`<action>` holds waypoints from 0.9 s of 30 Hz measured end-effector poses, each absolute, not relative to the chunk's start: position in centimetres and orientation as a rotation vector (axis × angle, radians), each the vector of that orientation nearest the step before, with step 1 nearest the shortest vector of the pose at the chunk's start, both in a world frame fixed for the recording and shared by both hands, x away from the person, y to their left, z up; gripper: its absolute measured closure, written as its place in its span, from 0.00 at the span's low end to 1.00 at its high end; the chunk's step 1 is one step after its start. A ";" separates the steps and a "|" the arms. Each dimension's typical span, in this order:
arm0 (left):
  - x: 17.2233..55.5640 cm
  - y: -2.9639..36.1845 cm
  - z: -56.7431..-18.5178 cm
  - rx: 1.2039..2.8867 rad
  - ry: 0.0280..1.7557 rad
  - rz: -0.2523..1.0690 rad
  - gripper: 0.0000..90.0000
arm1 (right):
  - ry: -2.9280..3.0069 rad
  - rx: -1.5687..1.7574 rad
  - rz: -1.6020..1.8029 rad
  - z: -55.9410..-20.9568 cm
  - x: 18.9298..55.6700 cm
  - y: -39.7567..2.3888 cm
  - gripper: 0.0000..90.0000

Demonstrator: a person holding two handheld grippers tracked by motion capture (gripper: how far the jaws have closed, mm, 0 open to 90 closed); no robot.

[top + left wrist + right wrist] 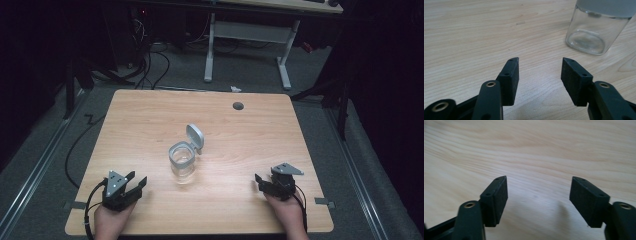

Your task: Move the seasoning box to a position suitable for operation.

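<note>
Because its hinged grey lid [195,137] is flipped up and leaning back on the far side, the small clear glass jar [182,162] stands with its mouth open, upright near the middle of the wooden worktop [150,120]. It looks empty, as far as the clear walls let one judge. That central spot keeps it reachable from either side, which suits a job that likely needs one claw to steady the body and the other to work the lid.

Neither claw touches it. The left claw [131,186] rests low at the near left edge, its jaws spread with nothing between them; in the left gripper view [540,72] the jar's base [596,30] sits ahead and off to the right of the gap, near but apart, so the claw would have to swing right as well as advance. The right claw [267,186] sits at the near right edge, well apart from the jar, jaws likewise spread wide and empty; the right gripper view [539,195] looks onto bare wood grain between them. Both seem parked at a ready pose.
</note>
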State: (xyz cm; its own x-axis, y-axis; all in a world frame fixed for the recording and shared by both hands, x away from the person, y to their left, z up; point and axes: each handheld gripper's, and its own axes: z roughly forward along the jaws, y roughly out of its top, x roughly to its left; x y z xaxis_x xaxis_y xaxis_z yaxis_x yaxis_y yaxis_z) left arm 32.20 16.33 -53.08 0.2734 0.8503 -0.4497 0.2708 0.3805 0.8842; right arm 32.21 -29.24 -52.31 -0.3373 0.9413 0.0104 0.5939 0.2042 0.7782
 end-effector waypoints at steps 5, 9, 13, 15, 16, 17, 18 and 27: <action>32.1 16.0 -53.0 1.165 1.271 0.534 0.53 | 1.992 1.391 1.037 -52.0 31.5 -29.0 0.47; 31.6 15.7 -53.0 1.179 1.251 0.521 0.54 | 1.972 1.397 1.045 -51.5 31.3 -28.9 0.50; 31.7 15.6 -53.0 1.183 1.248 0.510 0.56 | 1.961 1.396 1.057 -51.2 31.0 -28.9 0.54; 31.7 15.4 -52.9 1.177 1.244 0.479 0.58 | 2.000 1.359 1.057 -51.1 30.5 -29.0 0.57; 31.6 15.3 -53.0 1.183 1.232 0.476 0.61 | 2.007 1.336 1.056 -51.3 30.2 -29.1 0.58; 31.6 15.3 -53.0 1.183 1.232 0.476 0.69 | 2.007 1.336 1.056 -51.3 30.2 -29.1 0.58; 31.5 14.8 -53.2 1.194 1.220 0.468 0.74 | 1.983 1.335 1.078 -51.5 29.9 -29.2 0.54; 31.4 9.2 -53.1 1.283 1.171 0.467 1.00 | 1.991 1.298 1.092 -52.1 29.7 -28.4 0.52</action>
State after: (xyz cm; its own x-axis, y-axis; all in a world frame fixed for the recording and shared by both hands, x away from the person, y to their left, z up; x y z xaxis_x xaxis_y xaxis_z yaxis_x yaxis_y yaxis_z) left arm 31.42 9.20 -53.12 0.3973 0.8225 -0.4070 0.3165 0.2935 0.9021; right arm 29.73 -28.42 -52.09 -0.4053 0.9142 0.0040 0.4947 0.2156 0.8419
